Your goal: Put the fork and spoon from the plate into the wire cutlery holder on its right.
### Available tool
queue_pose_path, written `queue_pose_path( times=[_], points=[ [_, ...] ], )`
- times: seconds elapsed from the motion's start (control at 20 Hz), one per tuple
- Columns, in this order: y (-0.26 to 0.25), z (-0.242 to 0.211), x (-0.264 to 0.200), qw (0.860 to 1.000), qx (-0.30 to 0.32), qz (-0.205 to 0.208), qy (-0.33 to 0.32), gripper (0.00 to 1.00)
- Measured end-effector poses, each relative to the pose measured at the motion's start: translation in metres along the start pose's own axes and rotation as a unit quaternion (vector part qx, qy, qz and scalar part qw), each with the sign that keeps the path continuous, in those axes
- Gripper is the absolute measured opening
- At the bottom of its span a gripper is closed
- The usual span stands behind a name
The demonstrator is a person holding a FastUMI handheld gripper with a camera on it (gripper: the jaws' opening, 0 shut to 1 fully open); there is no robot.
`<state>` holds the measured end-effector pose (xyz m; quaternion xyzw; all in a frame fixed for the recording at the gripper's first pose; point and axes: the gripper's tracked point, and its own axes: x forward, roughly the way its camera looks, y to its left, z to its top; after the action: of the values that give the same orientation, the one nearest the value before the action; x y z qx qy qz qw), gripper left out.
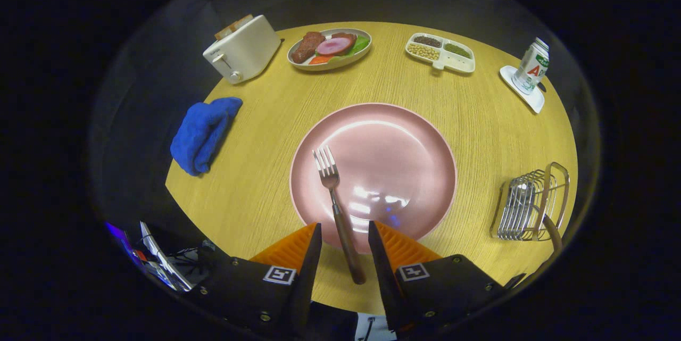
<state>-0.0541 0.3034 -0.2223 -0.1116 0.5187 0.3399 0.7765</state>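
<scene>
Gripper view: hand-held gripper (345,234) spread wide over the worktop.
Its fingers straddle, untouched, the wooden-handled metal fork (337,208) lying on the round pink plate (404,155).

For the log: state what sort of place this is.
Likely a staged dining table in a recording booth: a toaster, a plate of food and a fork, its handle between the open gripper fingers.

The table (266,171) looks like matt, light wood with fine grain. On it, the plate (415,139) is smooth and glossy. The fork (335,197) has shiny metal tines and a dark wooden handle, lying between the spread fingers (311,248). Right of the plate, the holder (532,202) is bright metal wire; left, the cloth (202,133) is soft and fuzzy.
</scene>
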Motion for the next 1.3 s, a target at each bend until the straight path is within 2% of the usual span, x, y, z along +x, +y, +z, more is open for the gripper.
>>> queue_pose_path(
  times=[0.4,0.65,0.7,0.75,1.0,1.05,1.3],
  points=[
    [-0.012,-0.002,0.024,0.996,-0.074,-0.015,0.057,0.55],
    [-0.013,-0.008,0.035,0.991,-0.099,-0.017,0.089,0.53],
    [-0.013,-0.009,0.039,0.99,-0.104,-0.019,0.094,0.34],
    [-0.012,-0.01,0.042,0.989,-0.109,-0.018,0.101,0.27],
    [-0.009,-0.014,0.046,0.987,-0.107,-0.019,0.12,0.29],
    [-0.007,-0.014,0.044,0.986,-0.107,-0.016,0.126,0.08],
    [-0.008,-0.015,0.044,0.985,-0.097,-0.018,0.14,0.08]
  ],
)
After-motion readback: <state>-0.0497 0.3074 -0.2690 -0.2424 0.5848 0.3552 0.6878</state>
